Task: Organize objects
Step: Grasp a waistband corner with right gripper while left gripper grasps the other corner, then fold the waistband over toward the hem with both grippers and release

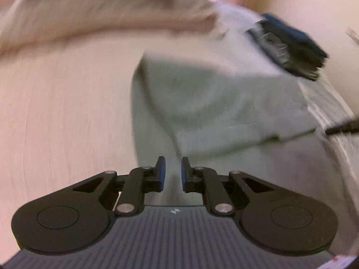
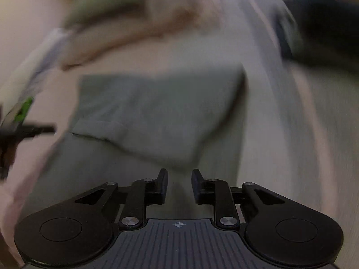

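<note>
A grey-green folded cloth (image 1: 213,103) lies on a pale wooden surface (image 1: 67,112); both views are motion-blurred. My left gripper (image 1: 173,172) hovers at the cloth's near edge, its jaws slightly apart with nothing between them. The same cloth shows in the right wrist view (image 2: 157,112), with a folded flap at its near left. My right gripper (image 2: 179,186) sits just short of the cloth's near edge, its jaws slightly apart and empty.
A beige fabric heap (image 1: 101,11) lies beyond the cloth. A dark blue and black object (image 1: 296,44) sits at the far right. The other gripper's black tip (image 2: 27,131) enters at the left, and a dark mass (image 2: 325,27) fills the upper right.
</note>
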Demonstrator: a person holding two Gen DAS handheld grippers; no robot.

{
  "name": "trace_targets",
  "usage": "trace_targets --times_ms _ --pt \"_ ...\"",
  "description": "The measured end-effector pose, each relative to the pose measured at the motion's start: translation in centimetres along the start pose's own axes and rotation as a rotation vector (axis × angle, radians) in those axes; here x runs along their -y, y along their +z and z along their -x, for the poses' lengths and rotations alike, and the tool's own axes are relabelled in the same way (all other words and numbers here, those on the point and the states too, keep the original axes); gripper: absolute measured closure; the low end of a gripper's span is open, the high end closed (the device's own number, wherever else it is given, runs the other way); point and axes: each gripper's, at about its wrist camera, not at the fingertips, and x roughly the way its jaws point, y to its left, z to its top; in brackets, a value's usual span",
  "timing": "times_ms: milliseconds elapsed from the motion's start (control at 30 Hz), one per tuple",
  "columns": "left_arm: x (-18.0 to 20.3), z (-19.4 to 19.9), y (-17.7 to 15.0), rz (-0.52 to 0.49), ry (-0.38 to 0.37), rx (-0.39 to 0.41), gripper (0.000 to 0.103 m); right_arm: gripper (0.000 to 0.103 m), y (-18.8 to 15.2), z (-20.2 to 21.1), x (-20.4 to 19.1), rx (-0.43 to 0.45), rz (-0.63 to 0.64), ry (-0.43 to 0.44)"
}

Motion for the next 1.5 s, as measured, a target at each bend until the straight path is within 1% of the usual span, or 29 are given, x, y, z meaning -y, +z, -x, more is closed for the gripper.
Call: trace_targets --times_ms 33,67,100,133,167,233,300,333,400,433,467,500,533,567,600,633,667,767,867,967,1033,1100,1167,1267,1400,1500 --pt "-0.3 0.3 -0.9 0.056 0.005 -0.004 0.093 0.075 -0.5 0.1 0.3 0.007 -0.078 0.026" --pt "-0.4 0.6 -1.2 0.104 -0.004 0.002 0.089 0.072 -0.5 0.2 0.6 0.030 -0.143 0.041" --pt "-0.5 0.8 -1.4 0.149 -0.022 0.011 0.085 0.062 -0.5 0.2 0.8 0.060 -0.221 0.060" --pt "-0.7 0.7 -1.2 0.200 -0.042 0.021 0.078 0.053 -0.3 0.1 1.0 0.081 -0.290 0.084" --pt "-0.9 0.4 -0.8 0.244 -0.058 0.030 0.073 0.053 0.0 -0.3 1.2 0.096 -0.341 0.101" --pt "-1.7 -0.8 0.2 0.342 -0.098 0.033 0.072 0.053 1.0 -0.7 2.2 0.138 -0.412 0.126" --pt "-2.6 -2.4 1.3 0.415 -0.134 0.021 0.071 0.053 1.9 -1.3 2.8 0.183 -0.469 0.160" --pt "-2.9 -3.7 1.8 0.445 -0.152 0.010 0.068 0.053 2.0 -1.9 3.1 0.188 -0.498 0.163" --pt "-3.1 -5.5 2.3 0.493 -0.149 -0.027 0.067 0.053 2.6 -3.3 3.9 0.189 -0.541 0.180" --pt "-3.3 -6.4 2.2 0.513 -0.158 -0.042 0.067 0.053 2.7 -4.0 4.1 0.185 -0.562 0.178" --pt "-3.3 -6.9 2.3 0.529 -0.158 -0.051 0.070 0.053 2.5 -4.2 4.7 0.181 -0.576 0.177" --pt "-3.3 -7.3 2.3 0.537 -0.165 -0.050 0.071 0.055 2.7 -4.6 4.9 0.180 -0.581 0.177" --pt "-3.1 -7.4 2.3 0.535 -0.175 -0.044 0.080 0.077 2.8 -4.5 4.9 0.182 -0.569 0.162" --pt "-3.0 -7.3 2.4 0.523 -0.151 -0.040 0.094 0.082 3.0 -4.2 5.0 0.181 -0.551 0.147" --pt "-3.0 -7.1 2.3 0.508 -0.139 -0.031 0.096 0.083 3.1 -3.8 5.0 0.184 -0.541 0.143" --pt "-3.1 -6.9 2.2 0.506 -0.149 -0.016 0.097 0.085 3.2 -3.5 5.0 0.197 -0.532 0.143" --pt "-3.2 -6.2 2.1 0.502 -0.159 0.003 0.097 0.086 3.4 -2.8 4.8 0.207 -0.516 0.148" --pt "-2.5 -3.4 2.3 0.425 -0.175 0.079 0.097 0.087 3.0 -0.5 3.5 0.229 -0.464 0.172" --pt "-1.9 -0.9 2.0 0.390 -0.179 0.107 0.097 0.087 2.5 0.8 2.8 0.218 -0.449 0.182" --pt "-1.1 -0.3 0.9 0.352 -0.170 0.081 0.097 0.087 1.4 0.3 2.9 0.163 -0.466 0.145" --pt "-0.6 -0.3 -0.3 0.322 -0.145 0.049 0.097 0.087 0.6 -0.1 3.0 0.142 -0.485 0.140" --pt "-0.2 -0.4 -1.0 0.316 -0.131 0.036 0.097 0.087 0.0 0.5 2.9 0.160 -0.482 0.151" --pt "-0.1 -0.1 -1.6 0.327 -0.130 0.050 0.097 0.087 -0.2 1.0 2.6 0.173 -0.473 0.156" --pt "-0.1 0.4 -2.3 0.336 -0.132 0.060 0.097 0.087 -0.6 1.3 2.6 0.168 -0.474 0.160" --pt "0.3 0.6 -2.6 0.319 -0.129 0.056 0.097 0.087 -1.2 1.3 2.7 0.156 -0.474 0.151" --pt "0.2 0.5 -3.1 0.327 -0.124 0.048 0.097 0.087 -1.5 1.3 2.9 0.150 -0.474 0.147"
